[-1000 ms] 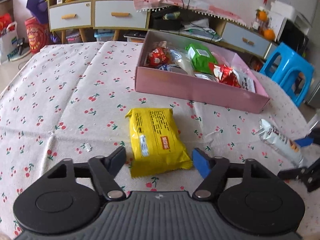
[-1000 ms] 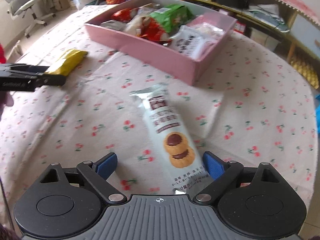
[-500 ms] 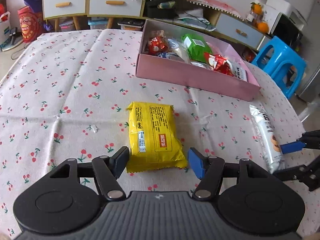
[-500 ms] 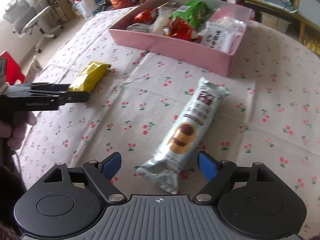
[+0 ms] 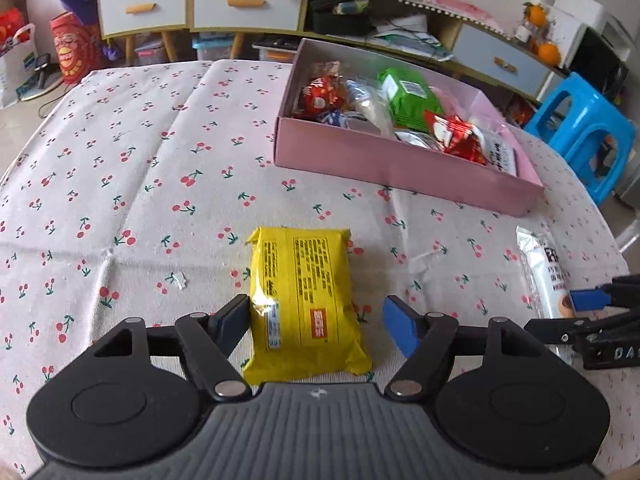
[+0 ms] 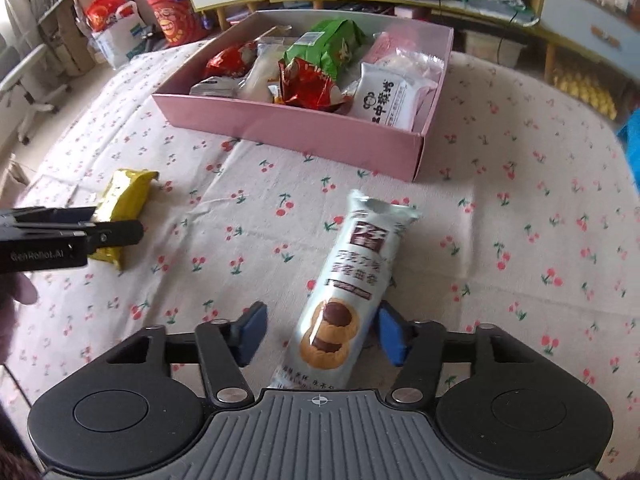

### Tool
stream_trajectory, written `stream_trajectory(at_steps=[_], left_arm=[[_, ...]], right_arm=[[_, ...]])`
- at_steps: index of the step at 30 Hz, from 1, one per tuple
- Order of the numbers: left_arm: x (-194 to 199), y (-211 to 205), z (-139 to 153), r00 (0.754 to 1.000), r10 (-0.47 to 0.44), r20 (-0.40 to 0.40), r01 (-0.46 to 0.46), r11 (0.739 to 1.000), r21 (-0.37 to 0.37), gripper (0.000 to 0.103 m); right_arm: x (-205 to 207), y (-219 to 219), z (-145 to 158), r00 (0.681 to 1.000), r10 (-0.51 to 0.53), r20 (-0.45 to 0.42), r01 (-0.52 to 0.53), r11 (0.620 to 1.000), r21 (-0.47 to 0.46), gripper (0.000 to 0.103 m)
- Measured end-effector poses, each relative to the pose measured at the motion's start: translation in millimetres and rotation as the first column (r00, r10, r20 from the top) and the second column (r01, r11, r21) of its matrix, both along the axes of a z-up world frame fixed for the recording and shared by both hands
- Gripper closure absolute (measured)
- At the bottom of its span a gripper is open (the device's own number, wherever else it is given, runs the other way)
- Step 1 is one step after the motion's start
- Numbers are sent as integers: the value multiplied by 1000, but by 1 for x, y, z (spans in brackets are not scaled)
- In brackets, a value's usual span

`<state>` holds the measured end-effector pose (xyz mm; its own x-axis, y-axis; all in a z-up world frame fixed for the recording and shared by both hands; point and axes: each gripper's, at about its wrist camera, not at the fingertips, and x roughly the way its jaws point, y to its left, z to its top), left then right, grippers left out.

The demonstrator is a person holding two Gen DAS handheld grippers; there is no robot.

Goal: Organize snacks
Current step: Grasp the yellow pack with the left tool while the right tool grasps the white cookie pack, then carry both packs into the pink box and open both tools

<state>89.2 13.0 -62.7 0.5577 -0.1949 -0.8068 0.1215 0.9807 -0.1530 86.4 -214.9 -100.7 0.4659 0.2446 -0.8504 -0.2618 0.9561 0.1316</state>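
A yellow snack packet lies flat on the cherry-print cloth between the fingers of my left gripper, which is open; the left finger touches the packet's edge. It also shows in the right wrist view. A long pale cookie packet lies between the fingers of my right gripper, which is open; the right finger is close against it. The cookie packet also shows in the left wrist view. A pink box holds several snacks beyond both packets.
The round table's cloth spreads to the left. A blue stool stands off the table's right side. Cabinets with drawers stand behind. An office chair is at the far left.
Both grippers have moved forward over their packets and their fingers have narrowed. The cookie packet has turned from leaning left to leaning right.
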Motion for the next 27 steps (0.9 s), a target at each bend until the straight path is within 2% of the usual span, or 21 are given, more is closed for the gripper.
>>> stream_trajectory(at_steps=[2, 5, 13, 27], left_arm=[[3, 2, 0, 1000, 21, -6, -21, 1000, -8, 40], [6, 4, 2, 999, 50, -14, -50, 999, -4, 53], [9, 12, 7, 995, 84, -56, -88, 992, -87, 55], [15, 16, 27, 995, 94, -19, -96, 985, -145, 55]], right_arm=[[1, 4, 0, 1000, -3, 14, 3, 999, -45, 65], [1, 8, 2, 1000, -1, 17, 2, 997, -74, 72], [9, 10, 8, 999, -40, -2, 40, 998, -50, 74], [14, 1, 36, 994, -107, -13, 108, 988, 115, 74]])
